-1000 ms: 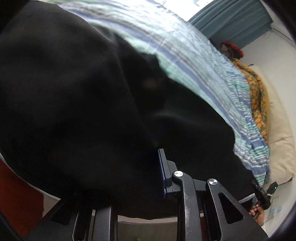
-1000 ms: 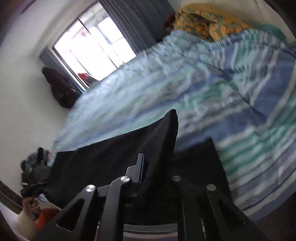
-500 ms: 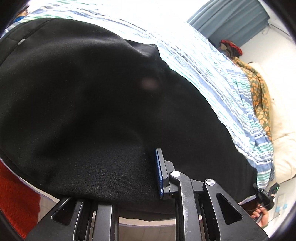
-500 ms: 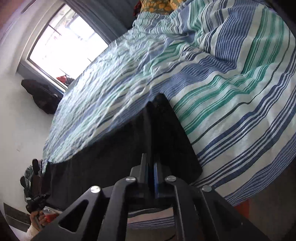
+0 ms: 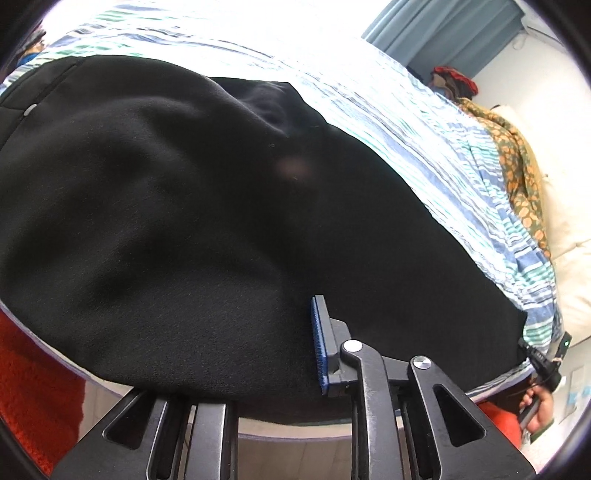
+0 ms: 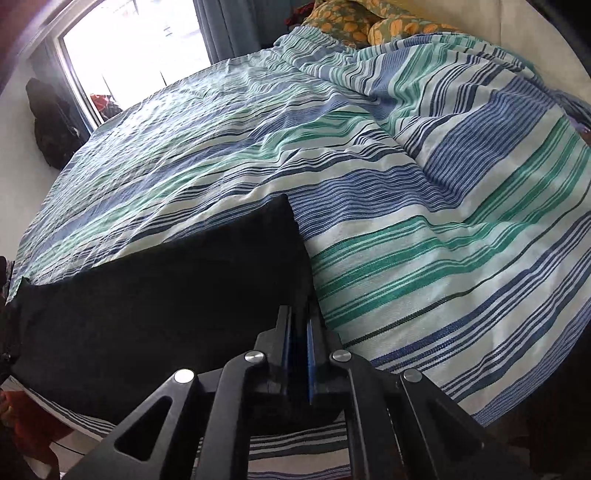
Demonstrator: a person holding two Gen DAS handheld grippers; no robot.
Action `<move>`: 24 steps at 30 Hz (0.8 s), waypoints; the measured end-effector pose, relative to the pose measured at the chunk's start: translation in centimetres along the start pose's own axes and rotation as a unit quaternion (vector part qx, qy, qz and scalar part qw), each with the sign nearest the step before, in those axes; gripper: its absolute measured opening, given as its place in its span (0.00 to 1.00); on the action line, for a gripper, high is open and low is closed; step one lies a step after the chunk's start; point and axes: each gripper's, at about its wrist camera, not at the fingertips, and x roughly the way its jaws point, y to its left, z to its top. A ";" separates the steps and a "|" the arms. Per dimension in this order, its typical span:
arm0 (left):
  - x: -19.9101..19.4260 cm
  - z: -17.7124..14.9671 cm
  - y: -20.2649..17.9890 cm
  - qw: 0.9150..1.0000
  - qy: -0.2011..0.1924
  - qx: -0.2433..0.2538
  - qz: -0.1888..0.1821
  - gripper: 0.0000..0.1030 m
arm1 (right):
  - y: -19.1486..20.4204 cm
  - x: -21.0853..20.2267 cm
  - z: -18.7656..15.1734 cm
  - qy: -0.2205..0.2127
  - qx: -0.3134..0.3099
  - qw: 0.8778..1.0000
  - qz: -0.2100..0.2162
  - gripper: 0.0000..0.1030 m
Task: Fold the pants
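Black pants point(image 5: 192, 206) lie spread lengthwise along the near edge of a striped bed. In the left wrist view the cloth drapes over my left gripper point(image 5: 258, 350); only its right blue pad point(image 5: 318, 343) shows, the left finger is hidden under the cloth. In the right wrist view the pants point(image 6: 155, 288) stretch away to the left, and my right gripper point(image 6: 297, 343) is shut on their near right end at the bed's edge.
The bed has a blue, green and white striped cover point(image 6: 406, 192). Orange-patterned pillows point(image 6: 369, 22) lie at its head. A window point(image 6: 136, 48) with grey-blue curtains is behind. A red rug point(image 5: 33, 398) lies on the floor by the bed.
Both grippers have lowered the pants onto the bed. The cloth, held up and folded a second ago, now lies flat and stretched along the near edge.
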 end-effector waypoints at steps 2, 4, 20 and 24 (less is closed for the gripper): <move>-0.3 -0.1 0.0 1.000 0.003 -0.004 0.000 0.14 | -0.5 -0.6 0.0 -0.007 0.010 1.000 -0.015 0.34; -0.5 0.1 -0.3 1.000 0.002 -0.007 -0.001 0.15 | -0.4 -2.2 -0.2 -0.029 0.006 0.999 -0.041 0.34; -1.7 -1.2 -1.1 0.998 0.036 0.041 0.027 0.51 | 3.2 0.6 -1.8 0.061 -0.068 0.994 0.063 0.34; -3.5 -2.8 -2.8 0.994 0.031 0.081 0.072 0.61 | 3.2 0.4 -2.0 0.054 -0.063 0.995 0.061 0.34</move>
